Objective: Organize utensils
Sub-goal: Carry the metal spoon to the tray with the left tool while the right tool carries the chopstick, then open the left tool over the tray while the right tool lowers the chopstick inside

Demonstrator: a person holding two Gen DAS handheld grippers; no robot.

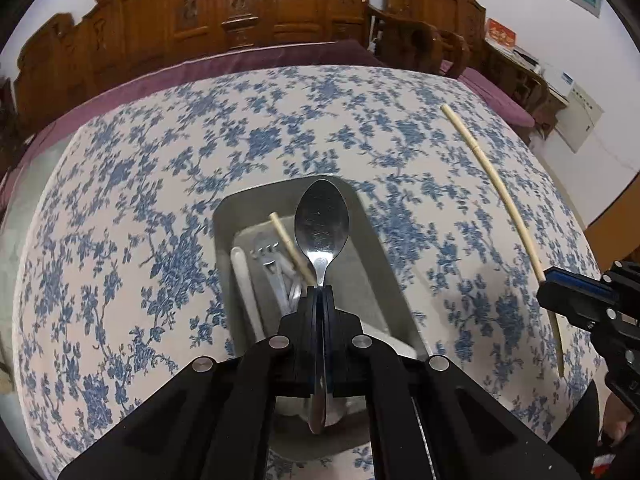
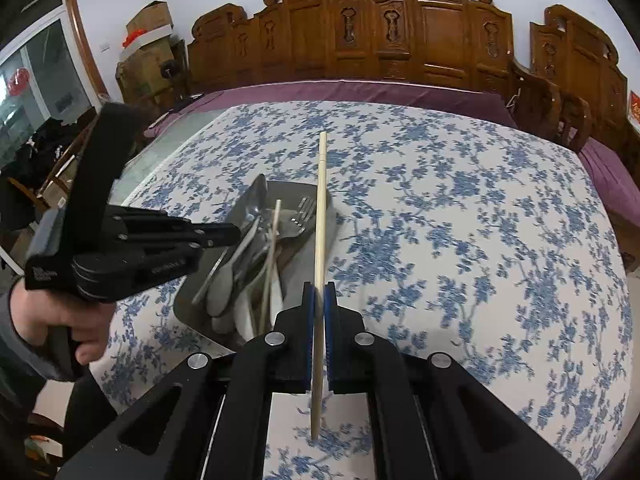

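Observation:
My left gripper (image 1: pixel 320 289) is shut on a metal spoon (image 1: pixel 322 220) and holds it over a grey tray (image 1: pixel 370 236), bowl pointing away. The tray holds a fork (image 1: pixel 267 249), a chopstick (image 1: pixel 290 246) and a white utensil (image 1: pixel 245 280). My right gripper (image 2: pixel 319 286) is shut on a pale chopstick (image 2: pixel 321 208) and holds it above the table beside the tray's (image 2: pixel 192 300) right edge. The same chopstick (image 1: pixel 496 184) and right gripper (image 1: pixel 560 292) show at the right of the left wrist view. The left gripper (image 2: pixel 236 234) shows over the tray in the right wrist view.
The table has a blue floral cloth (image 2: pixel 460 220). A carved wooden bench (image 2: pixel 380 36) with a purple cushion (image 2: pixel 360 94) runs along the far edge. Wooden chairs (image 2: pixel 560 108) stand at the right. Boxes (image 2: pixel 148 48) are stacked at the back left.

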